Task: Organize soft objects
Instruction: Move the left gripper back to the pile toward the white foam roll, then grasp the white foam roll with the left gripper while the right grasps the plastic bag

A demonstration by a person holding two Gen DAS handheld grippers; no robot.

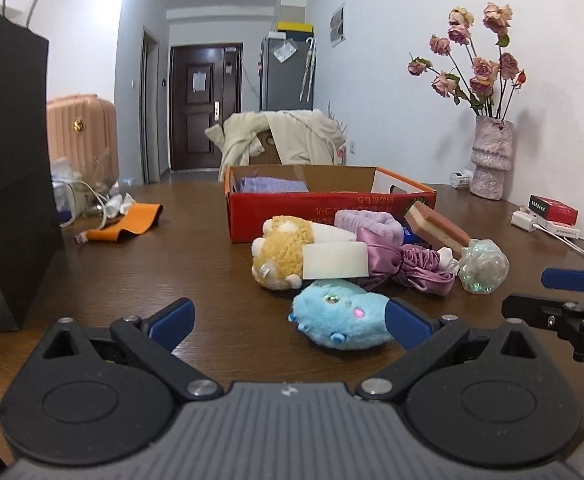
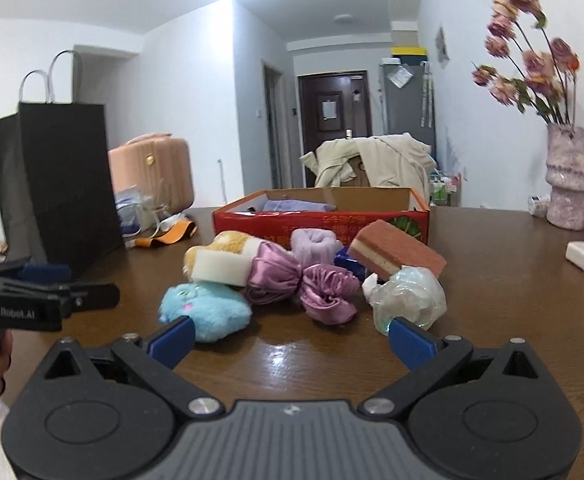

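A pile of soft things lies on the brown table in front of a red cardboard box (image 1: 312,210) (image 2: 320,222): a blue plush (image 1: 338,318) (image 2: 206,308), a yellow plush (image 1: 282,252), a white sponge (image 1: 335,265) (image 2: 222,268), purple satin scrunchies (image 1: 412,266) (image 2: 300,280), a lilac towel roll (image 2: 316,242), a pink layered sponge (image 1: 438,230) (image 2: 398,254) and a clear bath puff (image 1: 484,266) (image 2: 410,300). My left gripper (image 1: 290,322) is open, just short of the blue plush. My right gripper (image 2: 292,340) is open and empty, in front of the pile.
A black paper bag (image 1: 8,200) (image 2: 60,184) stands at the left. An orange cloth (image 1: 132,224) and cables lie behind it. A vase of dried roses (image 1: 490,156) (image 2: 568,178), a charger (image 2: 582,256) and a red packet (image 1: 554,208) are at the right.
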